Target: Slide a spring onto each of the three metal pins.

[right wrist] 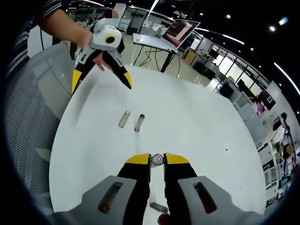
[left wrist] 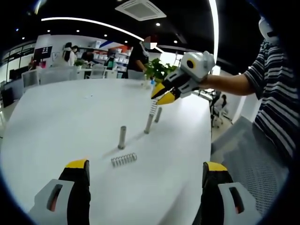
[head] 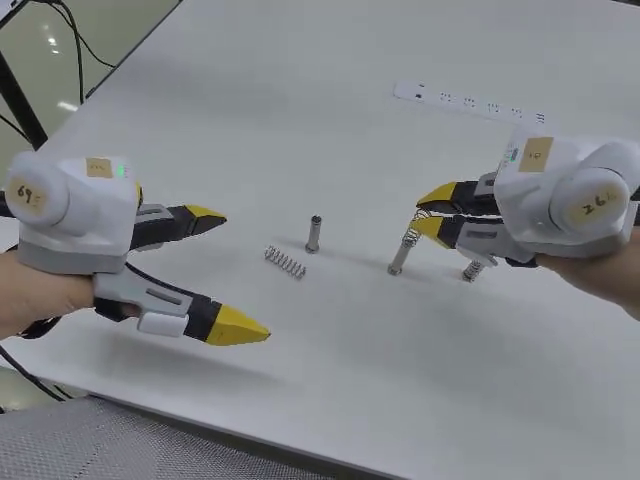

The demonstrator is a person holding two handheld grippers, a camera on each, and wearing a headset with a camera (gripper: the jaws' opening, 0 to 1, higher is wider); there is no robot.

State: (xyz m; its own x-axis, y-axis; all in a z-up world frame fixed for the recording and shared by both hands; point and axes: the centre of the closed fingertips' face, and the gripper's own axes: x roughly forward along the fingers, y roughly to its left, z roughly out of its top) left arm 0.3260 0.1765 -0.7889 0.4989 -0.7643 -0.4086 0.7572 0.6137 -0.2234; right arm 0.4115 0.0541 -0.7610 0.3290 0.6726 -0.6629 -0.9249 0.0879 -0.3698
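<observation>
Three metal pins stand on the white table. The left pin is bare, and a loose spring lies beside it. My right gripper is shut on a spring held just over the top of the middle pin. The right pin leans and has a spring around it. In the right gripper view that spring sits between the yellow fingertips. My left gripper hangs open near the loose spring, apart from it, with the bare pin beyond.
A white power strip lies at the table's far side. Black cables hang off the far left edge. The table's near edge runs below the left gripper, with a grey chair under it.
</observation>
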